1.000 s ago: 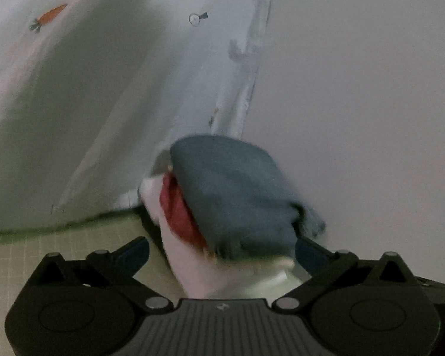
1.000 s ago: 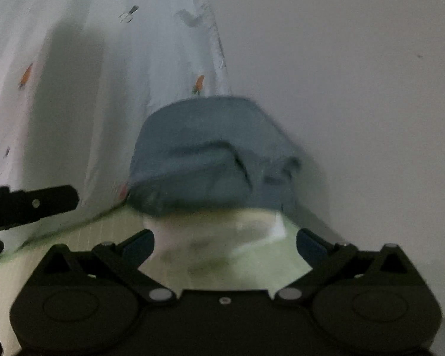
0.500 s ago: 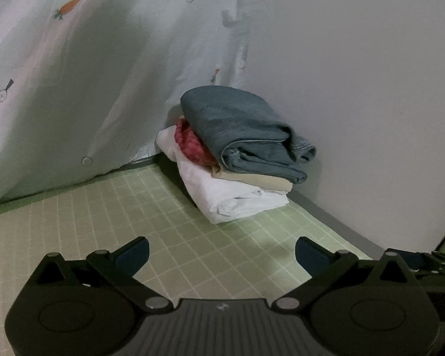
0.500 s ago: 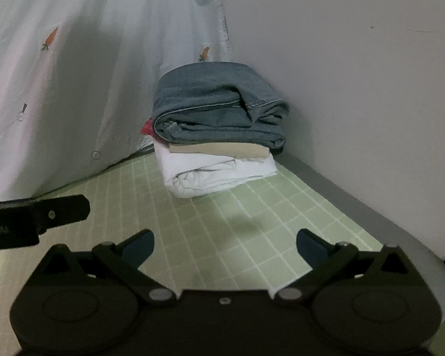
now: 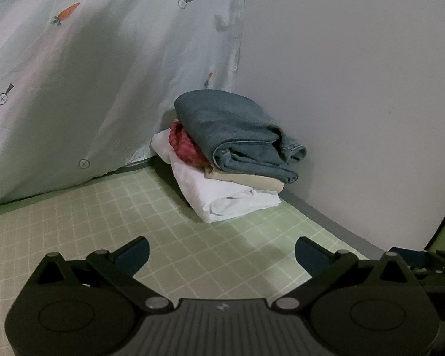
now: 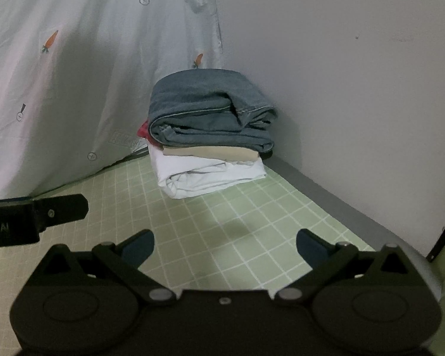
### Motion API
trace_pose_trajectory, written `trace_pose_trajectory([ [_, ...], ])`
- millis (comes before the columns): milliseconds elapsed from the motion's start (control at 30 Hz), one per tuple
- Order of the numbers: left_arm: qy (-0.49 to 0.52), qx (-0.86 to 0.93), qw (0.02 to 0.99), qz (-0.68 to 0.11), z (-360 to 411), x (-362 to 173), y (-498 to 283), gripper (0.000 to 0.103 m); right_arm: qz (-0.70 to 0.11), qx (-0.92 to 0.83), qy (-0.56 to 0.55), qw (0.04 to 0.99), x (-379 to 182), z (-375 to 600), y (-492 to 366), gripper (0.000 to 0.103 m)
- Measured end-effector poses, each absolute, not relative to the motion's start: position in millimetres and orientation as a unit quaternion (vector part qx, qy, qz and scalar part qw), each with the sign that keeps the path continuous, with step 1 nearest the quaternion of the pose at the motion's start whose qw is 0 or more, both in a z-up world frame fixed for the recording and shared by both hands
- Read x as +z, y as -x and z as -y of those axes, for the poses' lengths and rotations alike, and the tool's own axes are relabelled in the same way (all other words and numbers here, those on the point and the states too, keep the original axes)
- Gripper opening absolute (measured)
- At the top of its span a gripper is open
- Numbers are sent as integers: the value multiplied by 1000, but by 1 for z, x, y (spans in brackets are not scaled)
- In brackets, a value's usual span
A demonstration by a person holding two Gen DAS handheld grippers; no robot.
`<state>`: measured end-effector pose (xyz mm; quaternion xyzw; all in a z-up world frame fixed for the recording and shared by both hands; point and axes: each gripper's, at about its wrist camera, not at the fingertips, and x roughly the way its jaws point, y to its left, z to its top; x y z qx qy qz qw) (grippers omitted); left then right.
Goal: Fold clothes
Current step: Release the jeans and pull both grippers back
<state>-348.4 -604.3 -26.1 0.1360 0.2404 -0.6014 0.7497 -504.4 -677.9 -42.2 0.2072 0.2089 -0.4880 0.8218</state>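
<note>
Both your tools are released and carry nothing. Your left tool (image 5: pixel 222 247) has its two dark fingers spread wide over the green gridded mat (image 5: pixel 109 225). Your right tool (image 6: pixel 225 241) is spread the same way over that mat, also empty.

The folded clothes sit in one stack in the far corner, where the plain wall (image 5: pixel 356 89) meets the hanging carrot-print sheet (image 5: pixel 74 74). Neither tool touches the stack; both are well on the near side of it.

Stack order, bottom to top:
- white folded garment (image 5: pixel 231 198), resting directly on the mat, widest layer
- thin beige folded piece (image 5: pixel 249 179), lying flat on the white one
- folded blue jeans (image 5: pixel 231 130) on top, fold rounded at the left, hem and seam edges facing right and near

A red patterned garment (image 5: pixel 184 145) shows at the left side of the stack, tucked between the jeans and the white layer; how far it runs under the jeans you cannot tell.

In the right wrist view the stack reads square and level. The body of your left tool enters that view from the left edge, near side, apart from the stack. A grey strip (image 6: pixel 326 190) runs along the foot of the wall on the right, at the mat's edge.
</note>
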Motion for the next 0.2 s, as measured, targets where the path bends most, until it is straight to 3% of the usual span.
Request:
trace_pose_trajectory([
  [200,-133,-606,747,-239,604,-25,350,103,-208,-489,-203,822,-41,679,504,103],
])
